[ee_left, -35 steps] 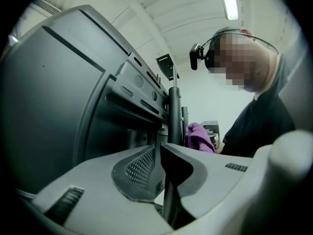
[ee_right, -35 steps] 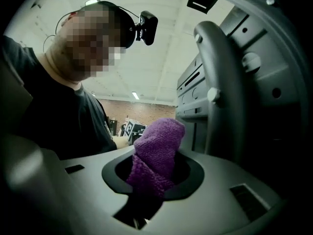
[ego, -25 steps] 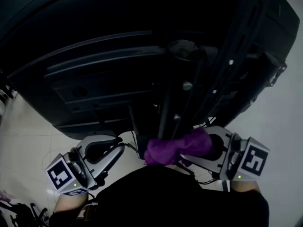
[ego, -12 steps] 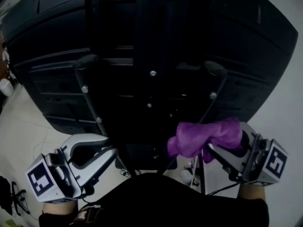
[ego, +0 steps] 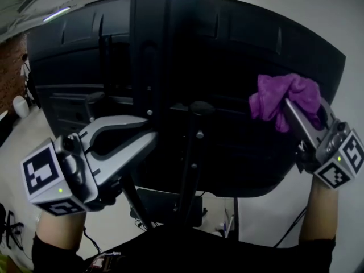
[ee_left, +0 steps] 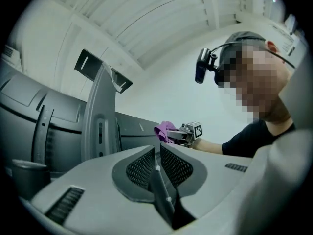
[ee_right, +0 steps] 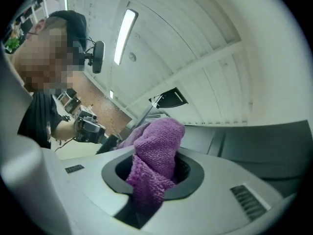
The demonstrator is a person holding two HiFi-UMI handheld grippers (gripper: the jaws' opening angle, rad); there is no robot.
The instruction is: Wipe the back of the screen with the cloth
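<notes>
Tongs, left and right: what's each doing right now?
Left tongs: closed, empty.
Right tongs: closed on the purple cloth.

Ceiling strip light (ee_right: 124,35), brick wall (ego: 8,67), head-mounted camera (ee_left: 202,68)

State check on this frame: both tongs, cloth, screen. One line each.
left tongs: shut, nothing between them.
right tongs: shut on the cloth.
cloth: bunched, sticking out past the jaws, held up at the back of the screen; contact cannot be told.
screen: back side faces the person, mounted on its stand.
</notes>
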